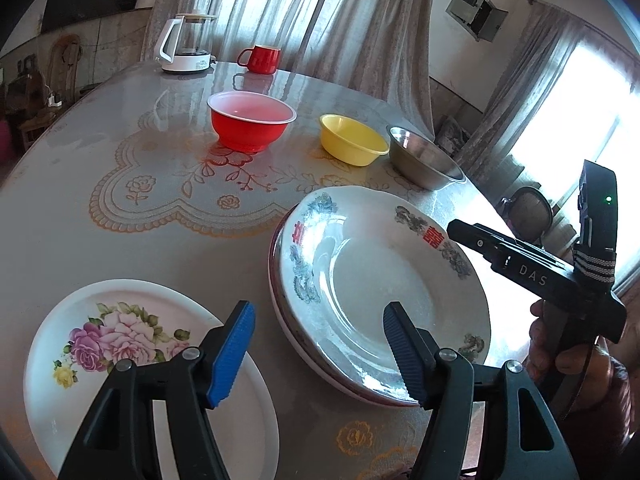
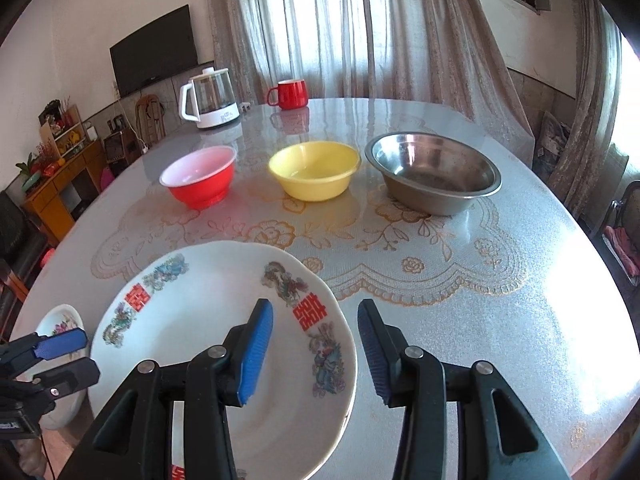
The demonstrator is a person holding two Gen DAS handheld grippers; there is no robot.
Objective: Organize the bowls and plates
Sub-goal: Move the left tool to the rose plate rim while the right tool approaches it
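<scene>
A white plate with dragon and red-character prints [image 1: 380,280] [image 2: 208,328] tops a short stack of plates near the table's front. A flowered plate [image 1: 120,344] [image 2: 60,324] lies to its left. A red bowl [image 1: 252,120] [image 2: 198,178], a yellow bowl [image 1: 352,140] [image 2: 314,170] and a steel bowl [image 1: 426,158] [image 2: 434,172] stand in a row behind. My left gripper [image 1: 318,350] is open and empty, between the two plates. My right gripper [image 2: 314,354] is open and empty over the stack's right rim; it also shows in the left wrist view [image 1: 536,264].
A glass kettle on a white base [image 1: 186,44] [image 2: 210,98] and a red mug [image 1: 260,59] [image 2: 289,94] stand at the table's far edge. The round table [image 2: 500,340] has a lace-patterned glossy cover. Curtains hang behind.
</scene>
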